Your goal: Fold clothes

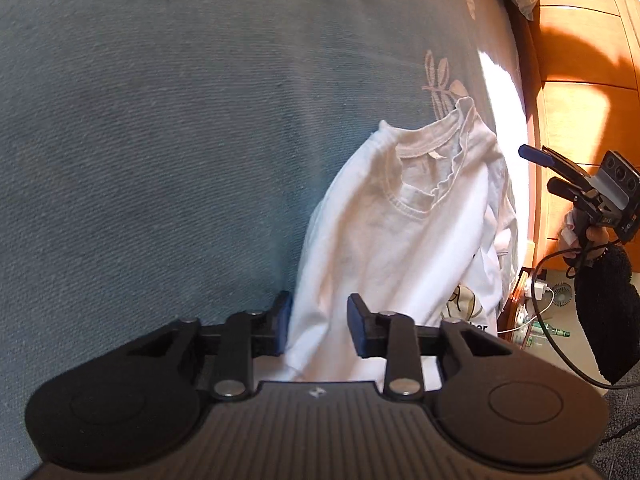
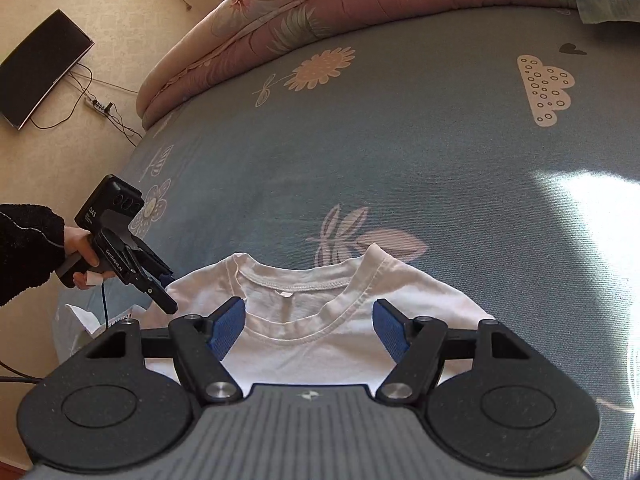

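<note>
While the white T-shirt lies partly folded on the blue bedsheet, neckline up, both the left gripper and right gripper hover released above it, so the next fold likely needs fresh pinches at its edges.

Bottom half of the white t-shirt is tucked behind the right gripper body. Print on its front is mostly folded under, lettering unreadable. Floor clutter is too tiny to identify.
</note>
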A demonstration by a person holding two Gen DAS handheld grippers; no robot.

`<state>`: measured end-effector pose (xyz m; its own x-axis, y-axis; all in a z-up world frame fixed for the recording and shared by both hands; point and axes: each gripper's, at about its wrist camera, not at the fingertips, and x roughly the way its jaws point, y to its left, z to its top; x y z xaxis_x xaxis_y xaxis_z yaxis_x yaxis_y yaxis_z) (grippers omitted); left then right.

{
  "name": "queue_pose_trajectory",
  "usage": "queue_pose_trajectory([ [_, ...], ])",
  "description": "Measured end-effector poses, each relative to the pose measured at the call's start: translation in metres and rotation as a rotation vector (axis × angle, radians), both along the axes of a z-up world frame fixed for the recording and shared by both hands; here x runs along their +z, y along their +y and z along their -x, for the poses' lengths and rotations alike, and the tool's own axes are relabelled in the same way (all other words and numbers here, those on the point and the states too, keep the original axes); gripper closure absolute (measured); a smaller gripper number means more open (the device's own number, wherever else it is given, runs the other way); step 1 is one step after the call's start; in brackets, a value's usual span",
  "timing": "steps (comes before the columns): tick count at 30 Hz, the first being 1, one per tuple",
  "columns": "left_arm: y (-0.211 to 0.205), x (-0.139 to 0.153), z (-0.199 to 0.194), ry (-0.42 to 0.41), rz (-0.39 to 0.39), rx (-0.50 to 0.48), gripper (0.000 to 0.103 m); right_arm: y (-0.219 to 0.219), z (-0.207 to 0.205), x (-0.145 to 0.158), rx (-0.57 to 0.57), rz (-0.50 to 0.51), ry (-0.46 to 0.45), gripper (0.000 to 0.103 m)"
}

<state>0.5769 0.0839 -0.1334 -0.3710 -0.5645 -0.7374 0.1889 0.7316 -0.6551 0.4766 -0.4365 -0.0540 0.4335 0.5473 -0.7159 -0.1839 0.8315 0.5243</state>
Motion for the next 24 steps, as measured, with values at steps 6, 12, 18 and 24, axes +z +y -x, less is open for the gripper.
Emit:
queue_pose_trajectory([
  [6, -0.014, -0.004, 0.003, -0.029, -0.009, -0.054, 0.094, -0.044, -0.029, -0.033, 0.020, 0.087, 0.091, 0.028],
  [12, -0.017, -0.003, 0.007, -0.047, -0.019, -0.051, 0.094, -0.045, -0.074, -0.062, 0.111, 0.026, 0.164, 0.027],
  [18, -0.011, -0.007, 0.012, -0.052, 0.001, 0.002, 0.094, -0.020, -0.109, -0.064, 0.301, -0.023, 0.239, 0.020],
  [24, -0.007, -0.004, 0.021, -0.070, -0.008, 0.081, 0.094, 0.008, -0.117, -0.064, 0.431, 0.002, 0.267, 0.019],
])
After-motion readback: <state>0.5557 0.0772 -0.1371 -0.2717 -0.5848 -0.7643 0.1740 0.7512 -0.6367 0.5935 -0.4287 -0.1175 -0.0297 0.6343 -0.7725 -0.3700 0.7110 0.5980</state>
